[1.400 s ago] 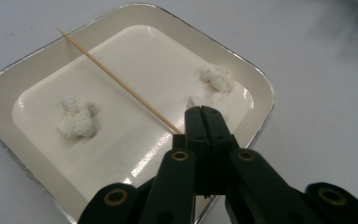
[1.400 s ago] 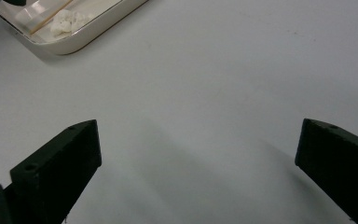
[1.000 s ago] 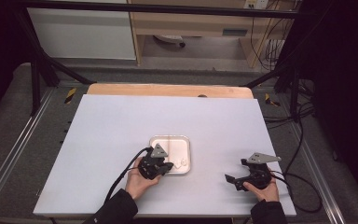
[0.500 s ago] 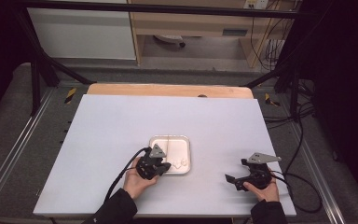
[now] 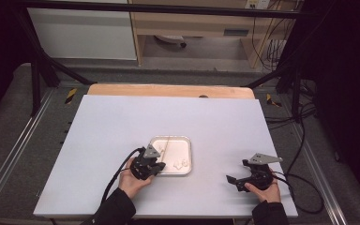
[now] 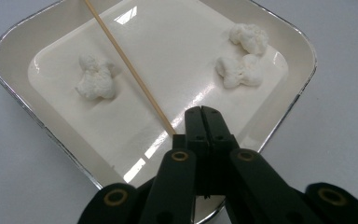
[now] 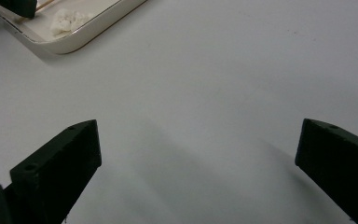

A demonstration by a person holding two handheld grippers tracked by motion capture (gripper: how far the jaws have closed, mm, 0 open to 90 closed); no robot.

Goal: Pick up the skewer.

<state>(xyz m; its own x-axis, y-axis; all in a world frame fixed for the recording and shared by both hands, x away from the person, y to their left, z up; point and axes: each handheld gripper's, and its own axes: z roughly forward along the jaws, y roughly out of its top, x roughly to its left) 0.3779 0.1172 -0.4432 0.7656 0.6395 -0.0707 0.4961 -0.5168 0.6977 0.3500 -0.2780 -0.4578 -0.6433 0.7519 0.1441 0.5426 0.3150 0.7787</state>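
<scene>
Skewer (image 6: 128, 70) now sits pinched in your left gripper (image 6: 200, 116) over the tray's (image 5: 187, 161) near-left corner, barely moved; your right gripper (image 7: 196, 154) stays wide, idle.

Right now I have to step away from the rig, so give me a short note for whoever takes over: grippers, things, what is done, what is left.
Left gripper: jaws closed, with the near end of the wooden skewer at them, over the near edge of the white tray.
Right gripper: open, holding nothing, over bare table to the right of the tray.
Three white marshmallow-like pieces lie loose in the tray: one left of the skewer, two close together on the far right.
Done: skewer in hand. Left: nothing is threaded on it yet; probably spear the pieces, the free gripper steadying.
</scene>
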